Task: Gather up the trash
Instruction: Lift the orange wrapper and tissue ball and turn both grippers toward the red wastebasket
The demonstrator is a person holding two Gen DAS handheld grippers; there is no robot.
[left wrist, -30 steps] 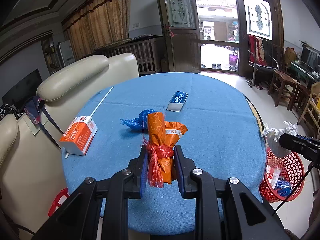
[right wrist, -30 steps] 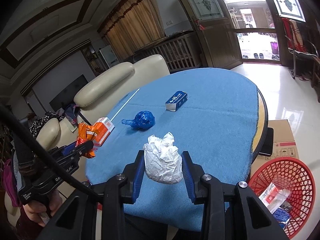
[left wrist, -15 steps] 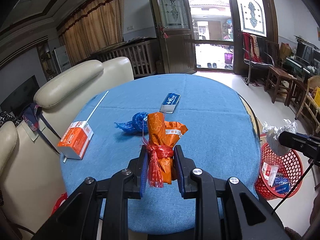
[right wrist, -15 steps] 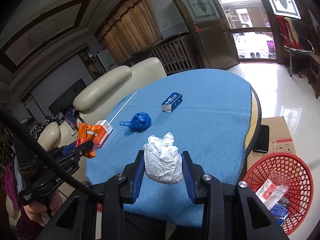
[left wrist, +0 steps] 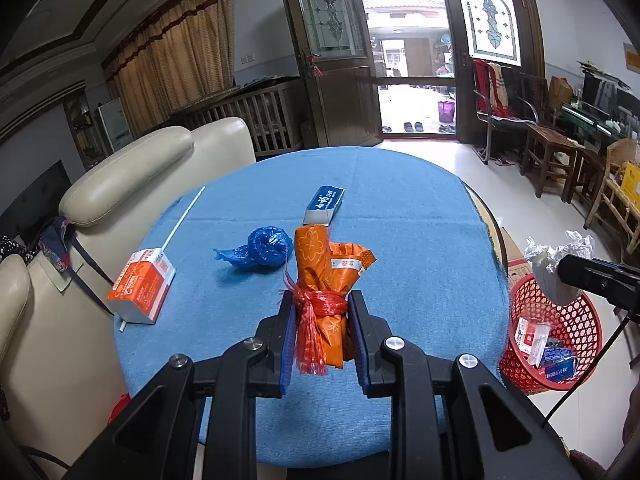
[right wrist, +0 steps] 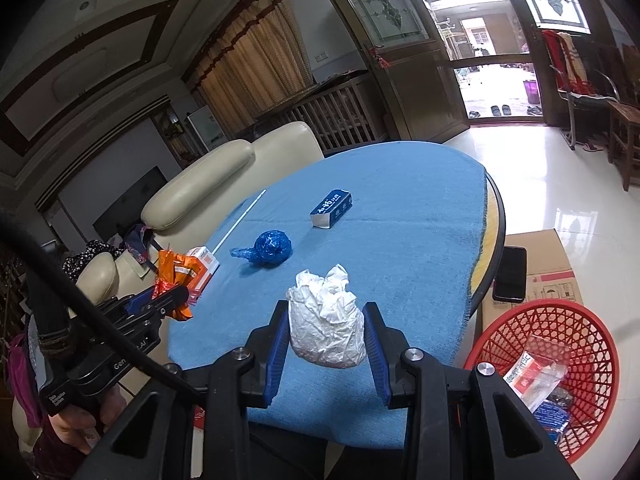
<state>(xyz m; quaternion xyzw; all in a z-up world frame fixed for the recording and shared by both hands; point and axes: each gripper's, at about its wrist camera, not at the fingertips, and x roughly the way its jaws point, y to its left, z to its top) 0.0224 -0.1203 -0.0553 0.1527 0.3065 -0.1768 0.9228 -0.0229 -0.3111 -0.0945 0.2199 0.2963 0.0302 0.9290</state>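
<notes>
My left gripper (left wrist: 322, 312) is shut on an orange wrapper bundle (left wrist: 326, 280) tied with red plastic, held above the near part of the blue round table (left wrist: 400, 240). My right gripper (right wrist: 326, 324) is shut on a crumpled white paper wad (right wrist: 326, 328), held above the table's near right edge. The wad also shows in the left wrist view (left wrist: 554, 264), above the red mesh basket (left wrist: 576, 332). On the table lie a blue plastic bag ball (left wrist: 266, 248), a blue box (left wrist: 324, 204), an orange carton (left wrist: 142, 290) and a white straw (left wrist: 182, 218).
The red basket (right wrist: 560, 316) stands on the floor right of the table and holds wrappers. A cardboard box (right wrist: 540, 264) with a black phone (right wrist: 510, 274) on it sits behind the basket. Cream sofas (left wrist: 132, 184) border the table's left side.
Both grippers have drawn back and risen a little with their loads. The right gripper has shifted toward the red basket, which shows more fully now.
</notes>
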